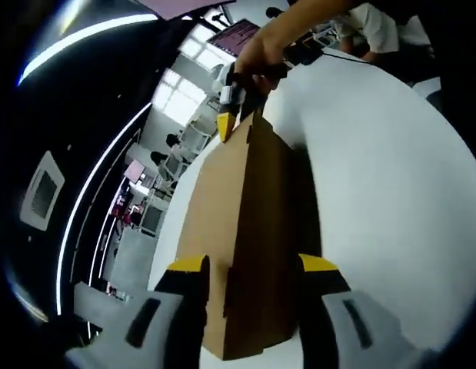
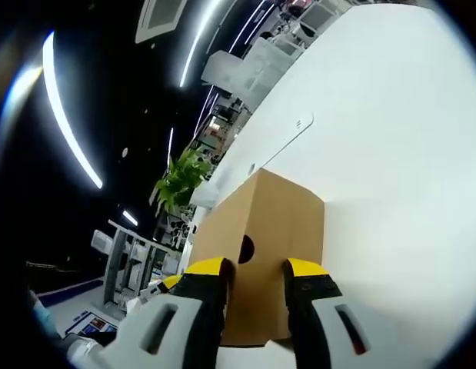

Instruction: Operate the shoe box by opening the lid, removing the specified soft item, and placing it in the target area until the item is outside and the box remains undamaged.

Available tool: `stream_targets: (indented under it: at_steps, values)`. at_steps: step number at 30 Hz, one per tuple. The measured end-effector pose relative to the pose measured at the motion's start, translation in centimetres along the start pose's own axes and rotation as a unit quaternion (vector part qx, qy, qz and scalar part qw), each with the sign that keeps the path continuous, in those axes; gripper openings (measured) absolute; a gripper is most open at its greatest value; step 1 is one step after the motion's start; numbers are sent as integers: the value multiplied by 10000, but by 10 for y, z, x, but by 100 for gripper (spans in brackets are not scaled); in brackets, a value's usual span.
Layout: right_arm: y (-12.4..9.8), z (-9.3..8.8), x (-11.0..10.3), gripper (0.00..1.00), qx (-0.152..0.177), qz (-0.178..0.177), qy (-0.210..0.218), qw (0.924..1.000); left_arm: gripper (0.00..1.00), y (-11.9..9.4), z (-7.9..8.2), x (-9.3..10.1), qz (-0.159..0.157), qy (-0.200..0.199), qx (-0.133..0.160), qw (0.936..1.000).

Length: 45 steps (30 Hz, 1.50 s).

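Note:
A brown cardboard shoe box (image 1: 222, 207) lies lengthwise on the white table (image 1: 391, 192), its lid down. My left gripper (image 1: 253, 265) straddles the near end, and both yellow-tipped jaws press against the box sides. At the far end a hand holds my right gripper (image 1: 226, 127), with a yellow tip at the box's top corner. In the right gripper view the box end (image 2: 272, 215) with a round hole (image 2: 245, 248) sits between the jaws of my right gripper (image 2: 257, 269), which is shut on it. The soft item is hidden inside.
The white table (image 2: 391, 154) stretches wide around the box. A person's arm (image 1: 299, 27) reaches in from the far side. Shelving, monitors and a green plant (image 2: 180, 181) stand beyond the table's edge.

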State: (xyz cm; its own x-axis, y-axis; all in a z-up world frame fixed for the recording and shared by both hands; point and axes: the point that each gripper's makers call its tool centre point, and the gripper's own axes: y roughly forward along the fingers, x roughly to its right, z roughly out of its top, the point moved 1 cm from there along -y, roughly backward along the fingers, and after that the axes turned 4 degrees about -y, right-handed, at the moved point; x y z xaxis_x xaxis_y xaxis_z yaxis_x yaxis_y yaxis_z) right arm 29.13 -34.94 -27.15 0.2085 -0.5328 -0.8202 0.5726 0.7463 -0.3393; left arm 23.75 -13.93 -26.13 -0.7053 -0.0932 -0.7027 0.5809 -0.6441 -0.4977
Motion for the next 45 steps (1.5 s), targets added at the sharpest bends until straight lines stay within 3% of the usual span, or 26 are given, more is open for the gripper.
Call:
stream_targets:
  at_steps: [4,7,11,21,26,45]
  values:
    - [0,0,0,29,15,9,-2,10000,41,0,2,-10,393,243,6,9989]
    - [0,0,0,29,20,14,-2,10000,42,2,-2,-7,375,319,-70,9988]
    - [0,-1,-1,29,23,23,4,10000,40,4,-8,-7,519,732,-280,9956]
    - [0,-1,-1,29,49,40,-4,10000,37,6,-6,-6,688,1002,-282,9922]
    - [1,0,0,29,47,48,-13,10000,35,8,-10,-6,763,1343,-383,9873]
    - [0,3,4,29,73,68,-1,10000,33,8,-11,-4,987,1518,-421,9826]
